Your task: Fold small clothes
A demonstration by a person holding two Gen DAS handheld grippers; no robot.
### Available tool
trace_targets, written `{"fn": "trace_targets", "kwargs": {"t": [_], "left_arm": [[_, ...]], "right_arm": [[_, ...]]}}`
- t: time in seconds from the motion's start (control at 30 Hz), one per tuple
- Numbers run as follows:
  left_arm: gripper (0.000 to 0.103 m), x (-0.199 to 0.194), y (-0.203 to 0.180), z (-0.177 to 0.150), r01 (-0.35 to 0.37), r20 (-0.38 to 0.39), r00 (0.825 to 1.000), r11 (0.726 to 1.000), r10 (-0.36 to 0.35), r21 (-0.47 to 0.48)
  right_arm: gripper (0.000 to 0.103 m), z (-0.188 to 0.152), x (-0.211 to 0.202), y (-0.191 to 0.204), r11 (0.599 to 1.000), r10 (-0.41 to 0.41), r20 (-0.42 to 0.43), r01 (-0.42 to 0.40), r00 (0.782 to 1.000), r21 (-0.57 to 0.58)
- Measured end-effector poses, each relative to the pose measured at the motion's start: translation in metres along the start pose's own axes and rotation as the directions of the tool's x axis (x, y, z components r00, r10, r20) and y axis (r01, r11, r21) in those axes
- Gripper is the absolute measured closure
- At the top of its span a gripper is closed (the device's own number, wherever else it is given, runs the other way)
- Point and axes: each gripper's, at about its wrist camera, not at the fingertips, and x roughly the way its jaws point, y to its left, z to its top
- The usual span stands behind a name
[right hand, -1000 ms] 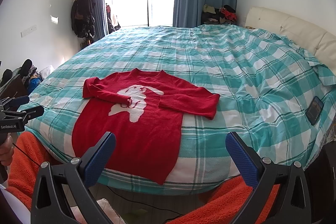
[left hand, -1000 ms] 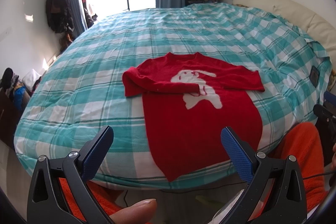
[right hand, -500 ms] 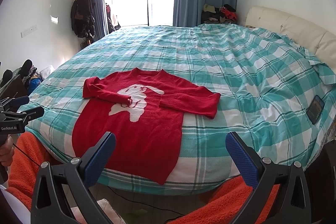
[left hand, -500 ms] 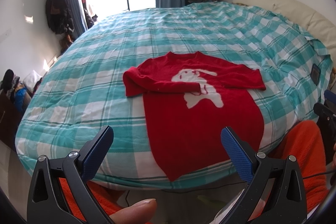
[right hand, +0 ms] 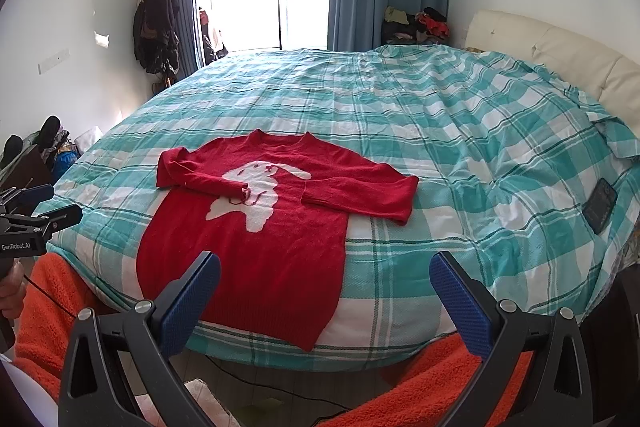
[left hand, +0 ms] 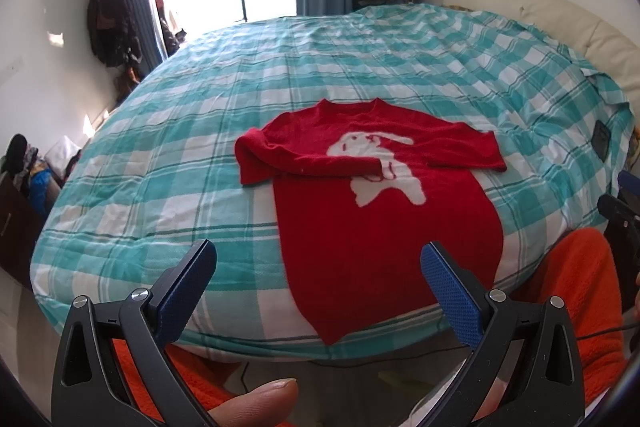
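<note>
A small red sweater (left hand: 372, 211) with a white rabbit figure lies flat on the bed near its front edge; it also shows in the right wrist view (right hand: 272, 223). Its left sleeve is folded across the chest, its right sleeve lies out to the side. Its hem hangs slightly over the bed edge. My left gripper (left hand: 318, 279) is open and empty, held off the bed in front of the hem. My right gripper (right hand: 324, 291) is open and empty, also short of the bed edge. The left gripper (right hand: 36, 223) shows at the left in the right wrist view.
The bed has a teal and white checked cover (right hand: 440, 131). A dark phone (right hand: 599, 205) lies near its right edge. A cream headboard (right hand: 560, 63) stands at the right. Coats hang on the left wall (right hand: 154, 15). My orange-clad legs (right hand: 400, 395) are below the grippers.
Both views have shifted very slightly; the sweater and the grippers' opening are unchanged.
</note>
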Motion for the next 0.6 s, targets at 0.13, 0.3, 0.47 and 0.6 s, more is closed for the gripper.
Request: {"fn": "trace_targets", "kwargs": {"t": [0.13,0.3,0.47,0.6], "left_arm": [[0.001,-0.0002,0.0012,0.0004,0.0,-0.001,1.0,1.0,0.0,0.0],[0.001,-0.001,-0.0027,0.0001,-0.002,0.0,1.0,1.0,0.002,0.001],[0.001,-0.0013,-0.0043,0.0002,-0.004,0.001,1.0,1.0,0.004,0.002],[0.001,-0.0015,-0.0055,0.0004,-0.003,0.002,1.0,1.0,0.003,0.002]], "right_arm": [[0.0,-0.0003,-0.0003,-0.0001,1.0,0.001,0.0,-0.001,1.0,0.002],[0.0,-0.0006,-0.0002,-0.0008,1.0,0.001,-0.002,-0.001,1.0,0.001],[0.0,-0.0011,0.0001,-0.0008,1.0,0.001,-0.002,-0.001,1.0,0.001],[0.0,-0.0007,-0.0002,-0.0009,1.0,0.001,-0.001,-0.001,1.0,0.002]]}}
